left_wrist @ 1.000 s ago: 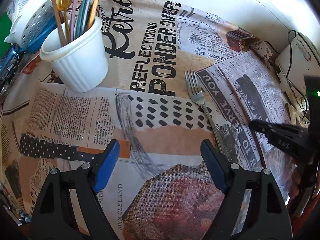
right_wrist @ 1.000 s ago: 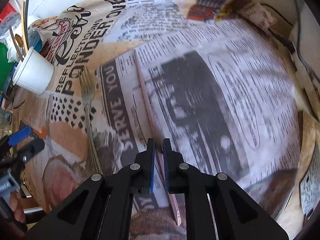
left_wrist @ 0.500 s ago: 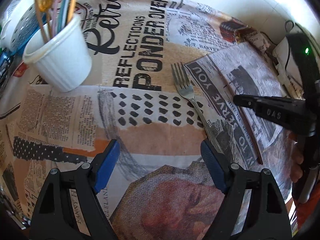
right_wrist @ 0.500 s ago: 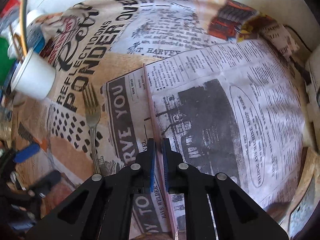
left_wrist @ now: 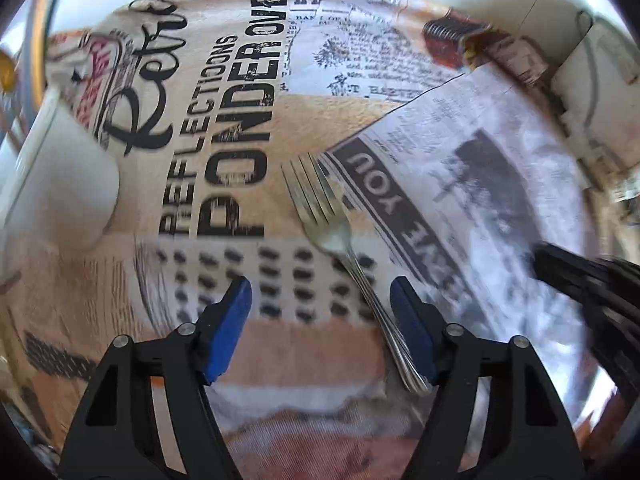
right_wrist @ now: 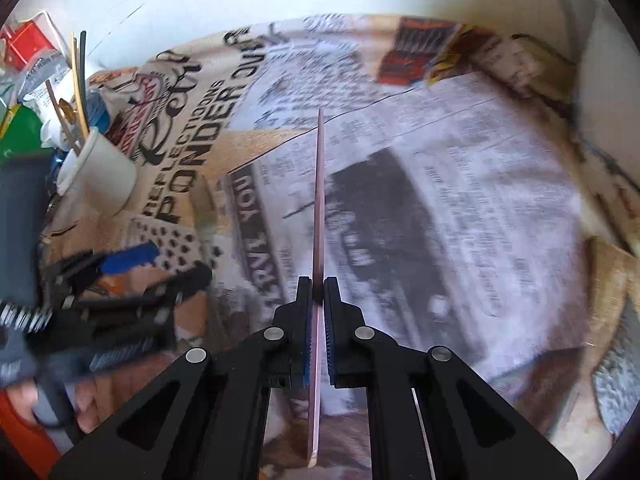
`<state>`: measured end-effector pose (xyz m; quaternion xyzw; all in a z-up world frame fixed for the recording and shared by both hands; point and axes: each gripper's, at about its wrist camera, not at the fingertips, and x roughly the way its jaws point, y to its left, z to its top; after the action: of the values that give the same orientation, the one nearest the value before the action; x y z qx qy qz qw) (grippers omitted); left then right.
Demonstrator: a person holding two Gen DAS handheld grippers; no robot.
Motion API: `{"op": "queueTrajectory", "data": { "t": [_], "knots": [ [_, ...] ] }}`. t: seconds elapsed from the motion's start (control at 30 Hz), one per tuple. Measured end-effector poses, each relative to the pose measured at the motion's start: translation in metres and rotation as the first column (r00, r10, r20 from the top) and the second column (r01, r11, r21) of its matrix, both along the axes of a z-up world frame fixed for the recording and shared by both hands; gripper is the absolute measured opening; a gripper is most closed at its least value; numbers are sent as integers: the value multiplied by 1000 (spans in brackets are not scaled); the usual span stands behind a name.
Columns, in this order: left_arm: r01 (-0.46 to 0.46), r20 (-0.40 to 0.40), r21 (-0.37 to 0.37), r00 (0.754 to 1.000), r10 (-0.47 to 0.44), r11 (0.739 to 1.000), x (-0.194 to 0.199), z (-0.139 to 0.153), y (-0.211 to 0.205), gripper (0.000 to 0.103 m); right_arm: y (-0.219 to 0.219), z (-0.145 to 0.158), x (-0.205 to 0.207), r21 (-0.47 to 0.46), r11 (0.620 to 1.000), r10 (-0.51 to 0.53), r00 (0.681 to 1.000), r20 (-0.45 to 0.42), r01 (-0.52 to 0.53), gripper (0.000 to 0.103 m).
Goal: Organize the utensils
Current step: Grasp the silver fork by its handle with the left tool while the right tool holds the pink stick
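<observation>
Left tool: open, jaws just closing, fork handle between them, lying on worktop | Right tool: clamped on pink stick, lifted | Cup: left

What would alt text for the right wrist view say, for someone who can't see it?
The right gripper is shut on a thin pink stick above a newspaper-print tablecloth. At left, a white cup holds utensils, near the blurred left gripper.

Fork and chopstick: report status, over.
Right gripper shut on pink chopstick. Left gripper open, jaws closing in, fork handle by one pad. Nothing in the way.
</observation>
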<state>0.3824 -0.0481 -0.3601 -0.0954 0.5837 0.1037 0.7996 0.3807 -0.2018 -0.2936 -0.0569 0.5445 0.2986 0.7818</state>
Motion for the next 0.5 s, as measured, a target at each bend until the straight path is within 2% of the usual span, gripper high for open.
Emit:
{"op": "queueTrajectory", "data": {
  "t": [0.07,0.27,0.37,0.5],
  "knots": [
    [9,13,45,1000,-9,999,11,-2,-4,67,-8,3,-2,0,1000,-17,1000,11,17,5],
    [30,29,25,999,-31,999,34,-1,-15,66,-35,9,-1,19,997,-69,998,12,68,5],
    [74,38,0,997,-73,997,39,0,-28,58,-45,13,-3,29,995,-91,996,12,91,5],
    [148,54,-4,988,-147,989,39,2,-50,42,-52,14,-3,47,993,-112,994,1,112,5]
  ]
}}
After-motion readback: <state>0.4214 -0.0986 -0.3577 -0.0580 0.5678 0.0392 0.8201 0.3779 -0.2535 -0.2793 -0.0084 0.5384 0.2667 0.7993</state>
